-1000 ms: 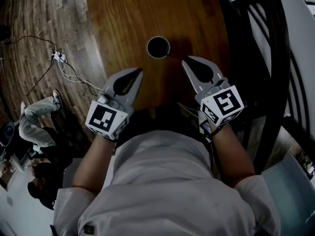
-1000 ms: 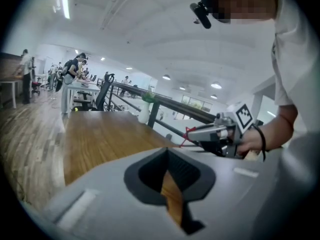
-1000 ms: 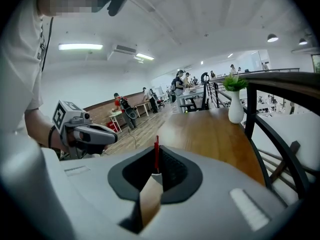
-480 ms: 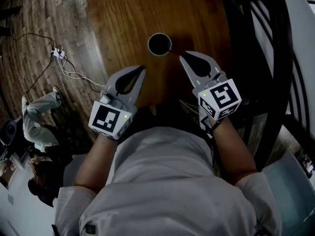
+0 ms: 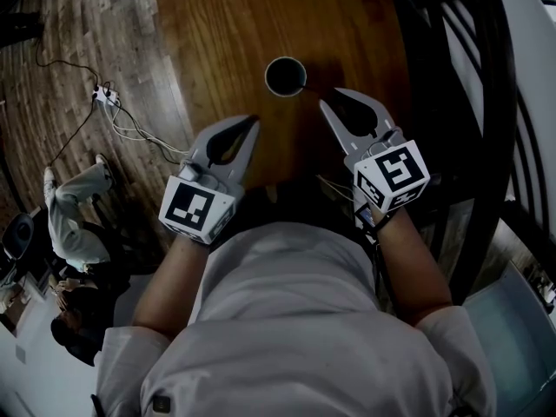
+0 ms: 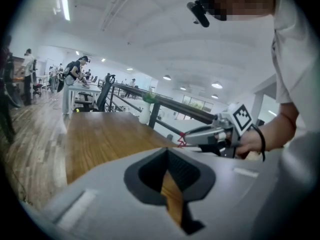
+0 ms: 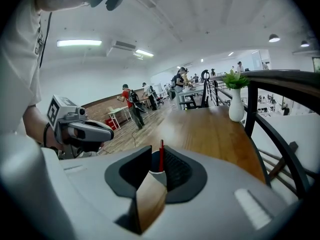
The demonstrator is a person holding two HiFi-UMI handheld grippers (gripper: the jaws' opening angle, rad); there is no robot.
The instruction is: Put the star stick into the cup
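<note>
A dark round cup [image 5: 284, 76] stands on the wooden table [image 5: 226, 33]. My right gripper [image 5: 322, 102] sits just right of and nearer than the cup, shut on the thin red star stick [image 5: 307, 93], which reaches toward the cup's rim. In the right gripper view the red stick [image 7: 161, 155] rises between the closed jaws. The left gripper view shows the right gripper [image 6: 186, 138] with the red star [image 6: 182, 141] at its tip. My left gripper [image 5: 253, 122] hovers left of and nearer than the cup, shut with nothing in it.
A dark metal railing [image 5: 469, 102] runs along the table's right side. A white vase with a green plant [image 7: 234, 102] stands at the table's far end. Cables and a power strip [image 5: 106, 99] lie on the floor to the left, where people sit and stand.
Both grippers have stayed almost in place. The right gripper's tip with the stick has come slightly nearer the cup.
</note>
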